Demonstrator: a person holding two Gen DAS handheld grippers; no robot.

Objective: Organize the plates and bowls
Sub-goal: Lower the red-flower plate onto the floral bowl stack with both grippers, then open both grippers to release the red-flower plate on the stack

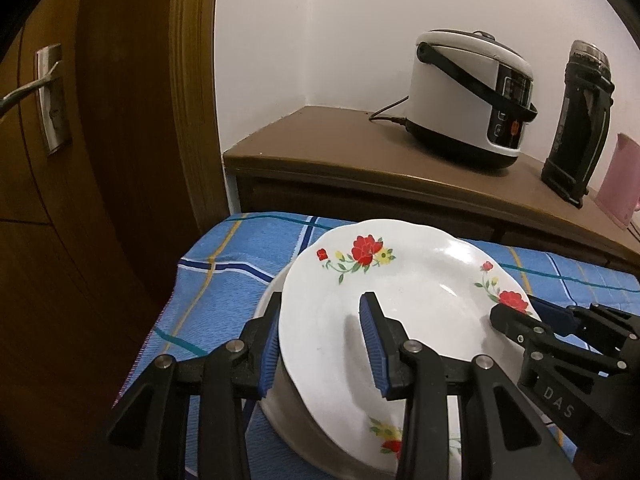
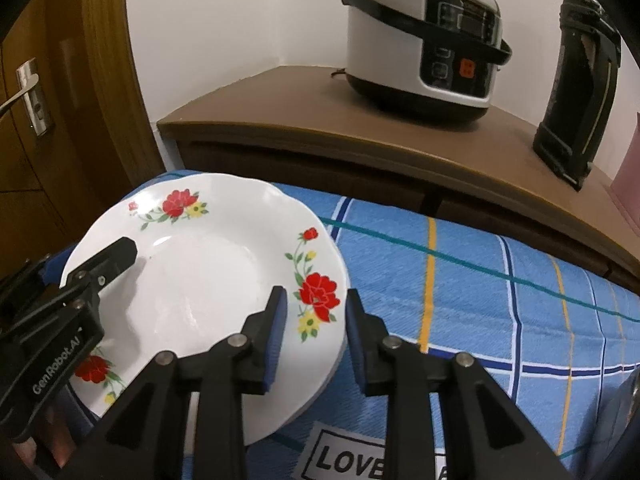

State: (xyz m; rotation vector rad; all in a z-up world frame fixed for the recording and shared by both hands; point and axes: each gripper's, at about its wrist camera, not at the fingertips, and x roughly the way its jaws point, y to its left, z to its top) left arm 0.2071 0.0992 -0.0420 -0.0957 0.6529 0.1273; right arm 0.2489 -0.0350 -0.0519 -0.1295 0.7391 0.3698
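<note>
Plates [image 2: 208,280] with red flower prints sit stacked on a blue checked cloth [image 2: 460,292], the top one lying over the others. Left gripper [image 1: 320,340] has its jaws spread across the stack's left rim, one finger over the plate, one outside the edge. Right gripper [image 2: 316,336] straddles the right rim the same way, jaws apart. A rice cooker [image 2: 424,36] stands on the brown cabinet [image 2: 300,128] behind.

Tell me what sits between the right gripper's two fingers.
The flowered rim of the top plate lies between the right gripper fingers, with the jaws open, seen in the right wrist view.
</note>
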